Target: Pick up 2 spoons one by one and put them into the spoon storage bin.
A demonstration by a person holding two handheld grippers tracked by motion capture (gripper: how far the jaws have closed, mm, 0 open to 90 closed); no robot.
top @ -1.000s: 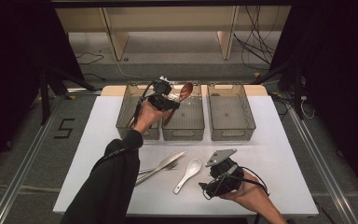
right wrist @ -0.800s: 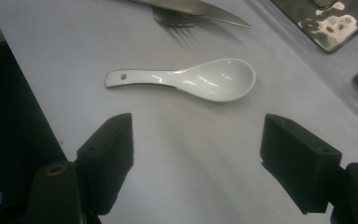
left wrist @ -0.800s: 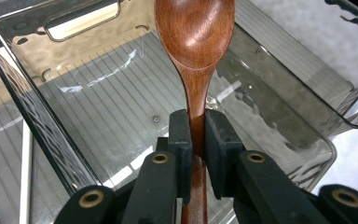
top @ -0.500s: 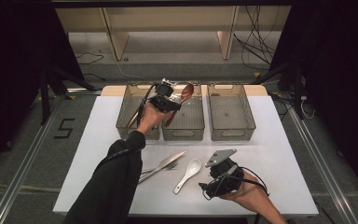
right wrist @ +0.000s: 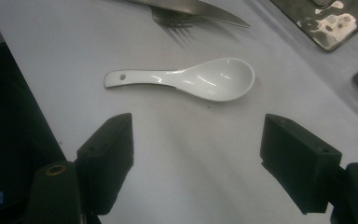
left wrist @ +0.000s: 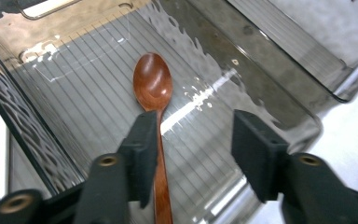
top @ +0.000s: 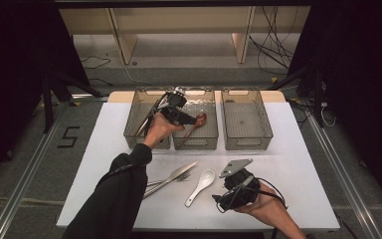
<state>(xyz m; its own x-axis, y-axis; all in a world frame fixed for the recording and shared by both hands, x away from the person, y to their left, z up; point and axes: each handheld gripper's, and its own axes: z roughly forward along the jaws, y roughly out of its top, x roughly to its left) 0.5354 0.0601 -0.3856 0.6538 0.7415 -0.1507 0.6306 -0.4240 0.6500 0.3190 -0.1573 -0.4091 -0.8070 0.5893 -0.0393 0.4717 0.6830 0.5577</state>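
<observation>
**Tongs let go over the middle bin**

Left gripper [left wrist: 193, 154] hangs over the middle bin [top: 195, 142], its jaws just parted and no longer pressing the wooden spoon [left wrist: 154, 100] lying on the floor there. Lift straight up so nothing snags the handle. Right gripper [right wrist: 198, 161] waits wide apart near the white spoon [right wrist: 200, 79].

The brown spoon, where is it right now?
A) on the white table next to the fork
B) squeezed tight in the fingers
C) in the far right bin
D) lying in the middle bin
D: the brown spoon lies on the floor of the middle bin, and in the left gripper view the left gripper has just been opening, with one pad beside the handle and the other well off it.
</observation>
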